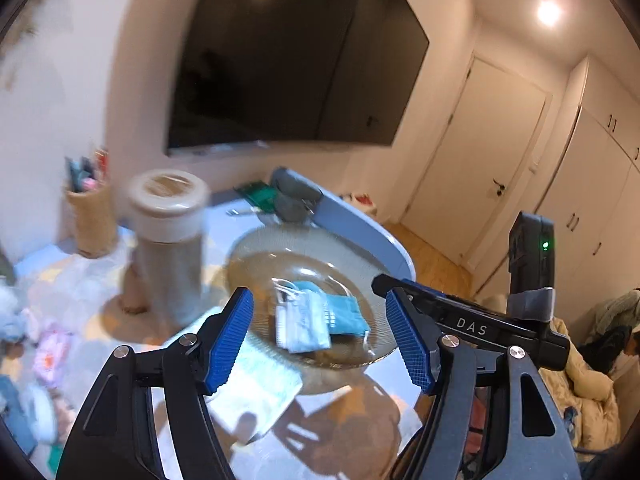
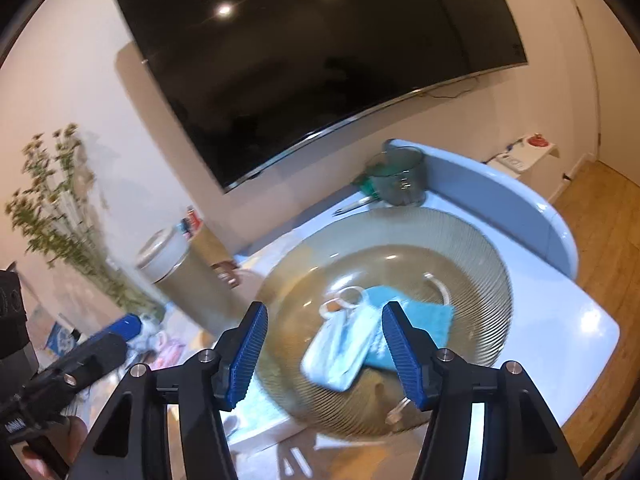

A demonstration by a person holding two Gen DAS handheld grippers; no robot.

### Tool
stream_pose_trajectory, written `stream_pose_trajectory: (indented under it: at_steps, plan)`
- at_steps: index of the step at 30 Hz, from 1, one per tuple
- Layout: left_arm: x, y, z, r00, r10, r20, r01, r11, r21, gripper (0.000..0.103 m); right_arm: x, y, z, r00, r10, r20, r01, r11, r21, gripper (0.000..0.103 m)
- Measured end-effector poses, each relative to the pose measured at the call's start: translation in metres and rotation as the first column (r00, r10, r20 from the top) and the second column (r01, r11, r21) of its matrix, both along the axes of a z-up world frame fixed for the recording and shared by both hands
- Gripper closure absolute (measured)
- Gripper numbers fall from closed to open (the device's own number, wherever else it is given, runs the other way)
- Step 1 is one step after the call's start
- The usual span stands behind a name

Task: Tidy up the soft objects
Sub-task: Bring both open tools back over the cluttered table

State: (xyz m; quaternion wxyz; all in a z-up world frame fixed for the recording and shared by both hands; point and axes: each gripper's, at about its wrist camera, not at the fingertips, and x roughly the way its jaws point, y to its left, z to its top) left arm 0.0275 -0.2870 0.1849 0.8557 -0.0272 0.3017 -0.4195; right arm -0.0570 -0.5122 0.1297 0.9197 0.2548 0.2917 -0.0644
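Observation:
A ribbed amber glass bowl (image 1: 256,248) (image 2: 472,240) sits on the pale blue table. In it lie a light blue face mask (image 1: 306,326) (image 2: 344,350) on top of a teal face mask (image 1: 346,314) (image 2: 424,320), ear loops showing. My left gripper (image 1: 320,340) is open and empty, hovering above the bowl's near rim. My right gripper (image 2: 324,354) is open and empty, above the bowl with the masks between its blue pads. A white wrapped packet (image 1: 256,384) (image 2: 260,412) lies on the table under the bowl's near edge. The right gripper's body (image 1: 472,326) shows in the left wrist view.
A tall jar with a cream lid (image 1: 168,236) (image 2: 188,272) stands left of the bowl. A woven pen holder (image 1: 90,216), a grey glass cup (image 1: 294,196) (image 2: 400,178), small soft toys (image 1: 24,336) at the left, a plant (image 2: 60,208) and a wall TV (image 2: 320,60) surround it.

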Motion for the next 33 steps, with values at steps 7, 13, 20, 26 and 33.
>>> stream_pose_trajectory:
  at_steps: [7, 13, 20, 26, 33]
  plan:
    - [-0.046, 0.101, 0.031, 0.981, 0.159, 0.115, -0.154, 0.987, -0.055, 0.036, -0.009, 0.059, 0.024, 0.991, 0.127, 0.044, -0.126, 0.991, -0.036, 0.043]
    - [-0.069, 0.189, 0.032, 0.92, 0.354, 0.166, -0.348, 0.935, -0.064, 0.022, -0.003, 0.136, 0.033, 0.955, 0.293, 0.049, -0.286, 0.952, -0.11, 0.043]
    - [-0.054, 0.279, -0.027, 0.821, 0.566, 0.072, -0.567, 0.824, 0.001, 0.022, 0.026, 0.235, 0.004, 0.877, 0.48, -0.03, -0.479, 0.867, -0.135, 0.042]
    - [-0.032, 0.331, -0.107, 0.726, 0.686, -0.04, -0.676, 0.724, 0.141, 0.022, 0.055, 0.289, -0.056, 0.833, 0.536, -0.139, -0.552, 0.82, -0.153, 0.042]
    - [-0.021, 0.359, -0.169, 0.67, 0.727, -0.152, -0.699, 0.686, 0.201, 0.022, 0.072, 0.314, -0.114, 0.825, 0.473, -0.309, -0.557, 0.773, -0.303, 0.042]
